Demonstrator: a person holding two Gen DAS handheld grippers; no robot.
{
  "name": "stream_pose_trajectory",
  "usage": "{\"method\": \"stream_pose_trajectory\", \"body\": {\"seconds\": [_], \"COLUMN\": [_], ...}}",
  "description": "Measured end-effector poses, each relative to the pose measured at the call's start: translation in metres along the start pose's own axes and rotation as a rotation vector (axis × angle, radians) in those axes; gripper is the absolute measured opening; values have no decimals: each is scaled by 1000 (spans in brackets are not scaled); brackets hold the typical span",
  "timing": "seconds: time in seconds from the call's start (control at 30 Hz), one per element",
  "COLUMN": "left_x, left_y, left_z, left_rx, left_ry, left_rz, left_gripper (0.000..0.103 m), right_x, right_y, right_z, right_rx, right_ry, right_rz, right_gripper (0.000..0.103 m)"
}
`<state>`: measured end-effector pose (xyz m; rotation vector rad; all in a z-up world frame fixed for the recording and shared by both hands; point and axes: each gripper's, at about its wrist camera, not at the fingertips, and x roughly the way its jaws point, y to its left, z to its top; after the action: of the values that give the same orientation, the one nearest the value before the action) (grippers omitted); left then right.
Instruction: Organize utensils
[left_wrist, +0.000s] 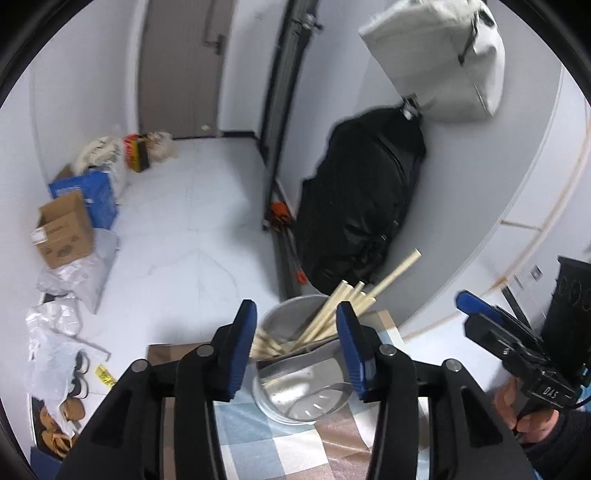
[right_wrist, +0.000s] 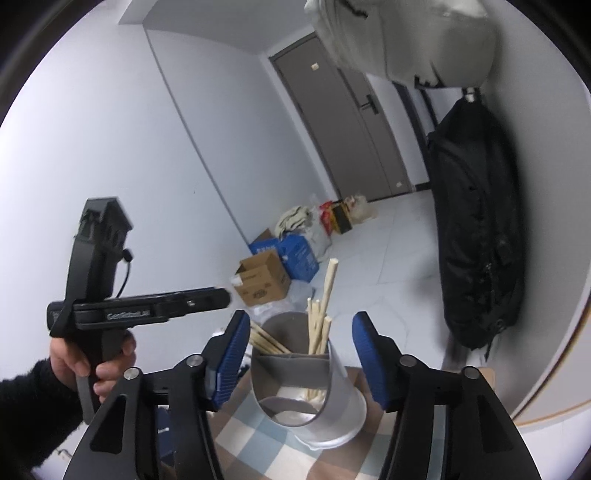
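checked tablecloth (left_wrist: 295, 446), chopsticks (left_wrist: 332, 317) in holder (left_wrist: 303, 391)

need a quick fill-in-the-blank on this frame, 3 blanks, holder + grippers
1. The wooden chopsticks stand in a round ____ utensil holder.
2. The holder rests on a ____ tablecloth.
3. Both the left gripper and the right gripper are ____, holding nothing.

Missing words: metal; checkered; open
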<state>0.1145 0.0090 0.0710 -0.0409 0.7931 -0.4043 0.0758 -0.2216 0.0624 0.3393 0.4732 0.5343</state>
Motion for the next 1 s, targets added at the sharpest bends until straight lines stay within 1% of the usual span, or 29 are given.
{"method": "stream_pose_trajectory", "body": {"seconds": [0.03, 0.07, 0.1, 0.17, 0.27, 0.3, 0.37, 0.47, 0.5, 0.57, 0.63, 0.67, 0.73, 0.8, 0.83, 1.0], "left_x": [-6, -11, -16, -28, -39, -40, -45, -53, -54, -55, -57, -57, -61, -62, -61, -54], "left_y": [1, 1, 2, 2, -1, -3, -6, -11, -12, -16, -19, -21, -24, -27, -28, -35], "left_z": [-3, -5, -8, -16, -26, -28, -36, -50, -54, -61, -68, -72, -80, -88, -90, -108], "left_rx": [-10, -19, -24, -34, -50, -55, -63, -81, -87, -89, -84, -81, -82, -79, -78, -68], "left_ry": [-25, -51, -74, -132, -198, -215, -247, -306, -318, -332, -354, -363, -381, -404, -405, -396], "left_rz": [21, 44, 62, 104, 153, 165, 189, 220, 227, 241, 259, 277, 306, 322, 320, 312], "left_gripper": [52, 59, 60, 61, 61, 62, 70, 76, 78, 82, 85, 90, 98, 99, 101, 101], "right_x": [-4, -7, -10, -16, -26, -28, -35, -44, -47, -52, -56, -58, -61, -63, -64, -67], "right_y": [2, 4, 6, 10, 16, 18, 22, 28, 30, 34, 38, 40, 43, 46, 47, 48], "right_z": [0, -1, -2, -5, -9, -11, -15, -22, -25, -30, -36, -39, -45, -52, -56, -79], "right_rx": [-1, -3, -8, -18, -19, -19, -27, -51, -62, -79, -103, -115, -129, -145, -153, -198], "right_ry": [-8, -15, -24, -38, -56, -62, -77, -104, -112, -128, -146, -153, -163, -166, -167, -182], "right_rz": [-2, -4, -6, -9, -13, -12, -19, -34, -44, -51, -52, -58, -56, -59, -61, -95], "right_gripper": [61, 64, 68, 70, 78, 79, 80, 88, 92, 97, 100, 103, 103, 103, 103, 103]}}
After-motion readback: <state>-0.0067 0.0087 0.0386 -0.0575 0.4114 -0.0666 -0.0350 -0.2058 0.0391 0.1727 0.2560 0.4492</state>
